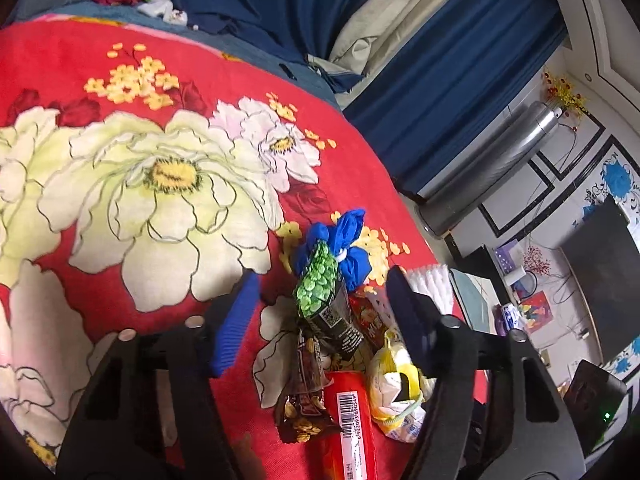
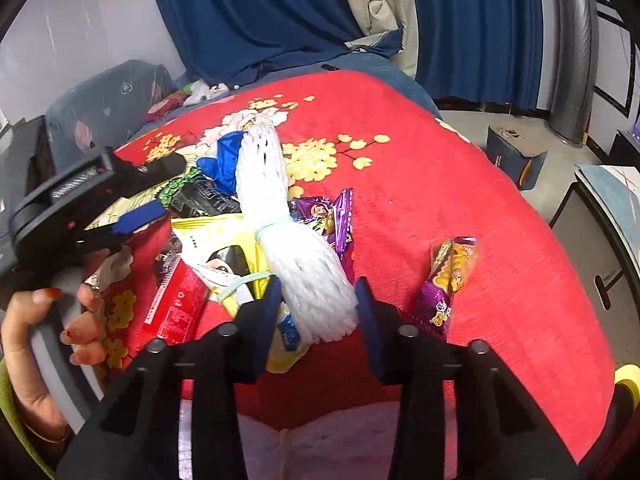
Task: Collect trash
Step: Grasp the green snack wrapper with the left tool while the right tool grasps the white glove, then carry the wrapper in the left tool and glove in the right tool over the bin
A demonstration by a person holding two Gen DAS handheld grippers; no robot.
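Note:
A heap of trash lies on a red flowered blanket (image 1: 120, 80). In the left wrist view, my left gripper (image 1: 320, 300) is open, its fingers either side of a green pea snack bag (image 1: 320, 292), with a blue rag (image 1: 344, 240), a brown wrapper (image 1: 304, 396), a red packet (image 1: 352, 420) and a yellow bag (image 1: 394, 384) around it. In the right wrist view, my right gripper (image 2: 316, 312) is open around the near end of a white foam net bundle (image 2: 288, 240). A purple wrapper (image 2: 328, 216) and a purple biscuit packet (image 2: 448, 280) lie apart.
The blanket (image 2: 460, 184) covers a bed whose right edge drops to a grey floor with a small dark box (image 2: 516, 160). Blue curtains (image 2: 260, 20) hang behind. A silver cylinder (image 1: 492, 172) and a dark screen (image 1: 600, 272) stand at the right. The left gripper's body (image 2: 88, 196) shows at left.

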